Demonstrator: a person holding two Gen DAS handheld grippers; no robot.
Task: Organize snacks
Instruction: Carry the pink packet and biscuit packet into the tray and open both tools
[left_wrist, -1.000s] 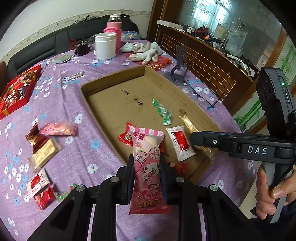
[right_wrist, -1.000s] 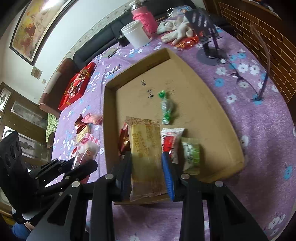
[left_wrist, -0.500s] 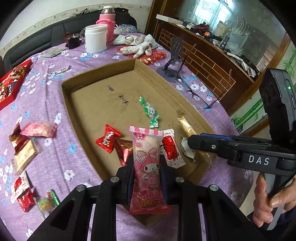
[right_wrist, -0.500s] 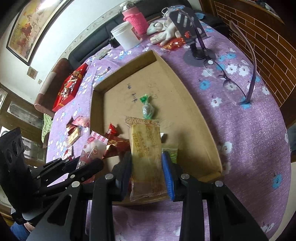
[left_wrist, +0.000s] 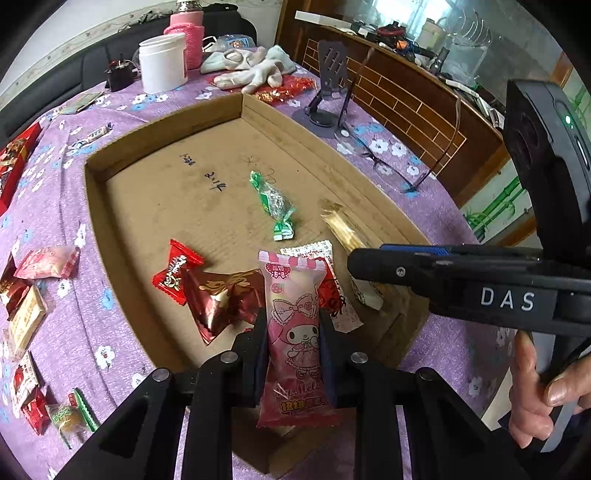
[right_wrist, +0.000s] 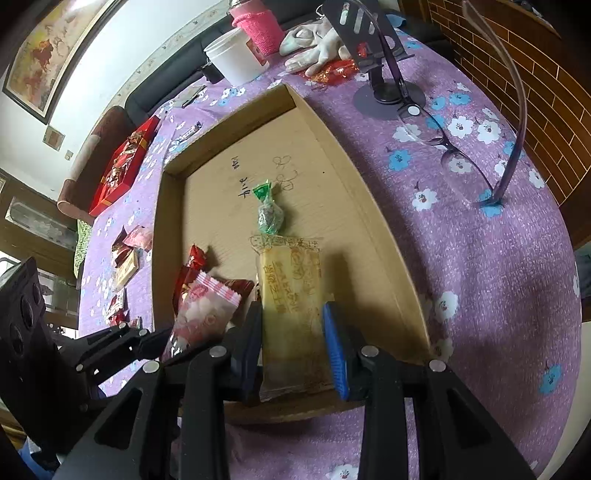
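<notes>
Pink snack (left_wrist: 293, 332) and yellow wafer (right_wrist: 293, 314) gripped over tray (left_wrist: 166, 129).

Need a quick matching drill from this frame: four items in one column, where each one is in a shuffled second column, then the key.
Items:
1. pink snack pack
2. yellow snack pack
3. green candy
4. white jar

Places:
A. lying loose inside the cardboard tray
B. clamped in the right gripper
C. standing on the purple tablecloth beyond the tray
D. clamped in the left gripper

Pairs: 1-D, 2-B, 3-A, 4-C
</notes>
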